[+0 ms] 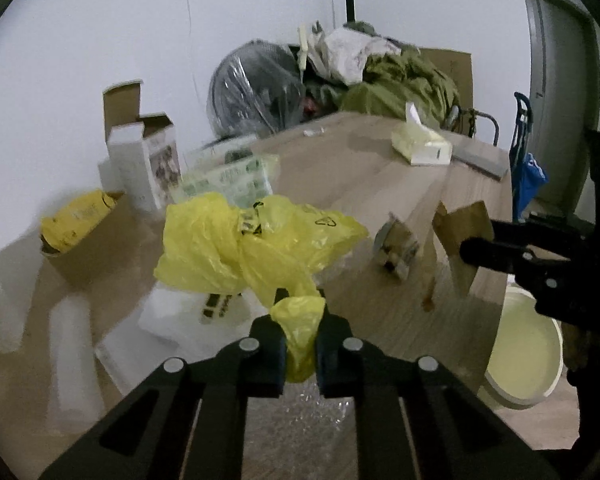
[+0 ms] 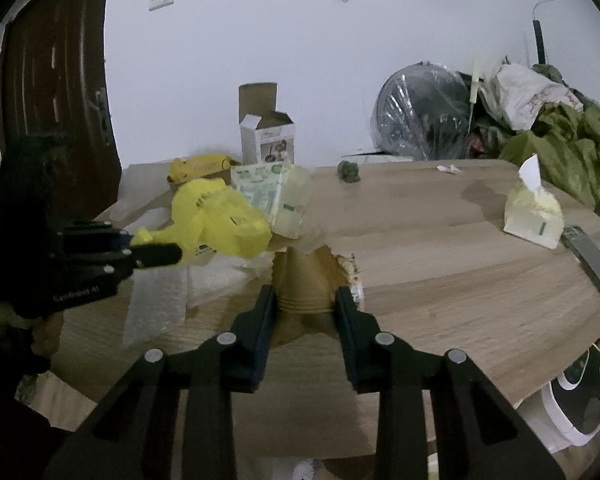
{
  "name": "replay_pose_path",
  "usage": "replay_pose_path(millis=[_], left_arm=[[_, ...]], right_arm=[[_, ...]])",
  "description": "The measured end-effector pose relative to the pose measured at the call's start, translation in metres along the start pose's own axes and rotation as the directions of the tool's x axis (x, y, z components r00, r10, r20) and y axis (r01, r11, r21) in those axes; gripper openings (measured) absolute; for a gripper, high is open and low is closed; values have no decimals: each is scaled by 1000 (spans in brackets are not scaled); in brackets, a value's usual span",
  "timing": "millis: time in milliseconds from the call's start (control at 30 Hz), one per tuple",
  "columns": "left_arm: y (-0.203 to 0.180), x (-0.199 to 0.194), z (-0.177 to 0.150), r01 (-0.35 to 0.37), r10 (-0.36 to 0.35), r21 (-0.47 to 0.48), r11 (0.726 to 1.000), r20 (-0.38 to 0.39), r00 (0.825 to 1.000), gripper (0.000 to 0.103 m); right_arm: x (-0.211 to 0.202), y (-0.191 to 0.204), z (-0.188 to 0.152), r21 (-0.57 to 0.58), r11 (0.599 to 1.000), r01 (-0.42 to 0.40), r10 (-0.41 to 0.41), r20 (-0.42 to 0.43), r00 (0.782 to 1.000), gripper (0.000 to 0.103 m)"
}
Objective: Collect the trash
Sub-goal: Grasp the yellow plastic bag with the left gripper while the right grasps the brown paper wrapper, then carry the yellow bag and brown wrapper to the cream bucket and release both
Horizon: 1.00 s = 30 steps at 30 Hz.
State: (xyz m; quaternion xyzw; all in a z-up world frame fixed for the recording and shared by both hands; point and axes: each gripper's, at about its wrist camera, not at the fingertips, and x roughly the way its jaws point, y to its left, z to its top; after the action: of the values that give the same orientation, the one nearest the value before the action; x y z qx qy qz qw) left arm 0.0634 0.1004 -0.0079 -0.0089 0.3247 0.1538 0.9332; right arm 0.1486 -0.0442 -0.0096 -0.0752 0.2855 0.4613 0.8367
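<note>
left wrist: left tongs (image 1: pixel 300 300) pinch yellow bag (image 1: pixel 256 248); right tongs (image 2: pixel 304 292) clasp paper cup (image 2: pixel 304 280); wooden table (image 2: pixel 440 240).

Wooden table (image 2: pixel 440 240) across the middle of the frame. Yellow tissue pack (image 2: pixel 534 216) on it, at the right, beside a flat grey block (image 2: pixel 592 262). Brown door (image 2: pixel 56 92) at the far left. Green cloth heap (image 2: pixel 572 148) at the upper right, behind the table. White wall (image 2: pixel 300 60) behind all.

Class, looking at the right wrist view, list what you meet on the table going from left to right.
Left tool → yellow plastic bag → brown paper cup → tissue pack → grey flat bar.
</note>
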Motion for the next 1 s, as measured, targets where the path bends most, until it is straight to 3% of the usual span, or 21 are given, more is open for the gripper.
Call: replay_pose_path(millis=[400,1000], left_arm=[[-23,-61,13,-6,-3,50,999,165,986,9],[-89,-76,3,154,-186,184,971,170,968,9]], right_arm=[[-46,5,-7,-6,998,55,-54,51,997,27],[-119,-19,-45,78,977,200,-205,57,977,28]])
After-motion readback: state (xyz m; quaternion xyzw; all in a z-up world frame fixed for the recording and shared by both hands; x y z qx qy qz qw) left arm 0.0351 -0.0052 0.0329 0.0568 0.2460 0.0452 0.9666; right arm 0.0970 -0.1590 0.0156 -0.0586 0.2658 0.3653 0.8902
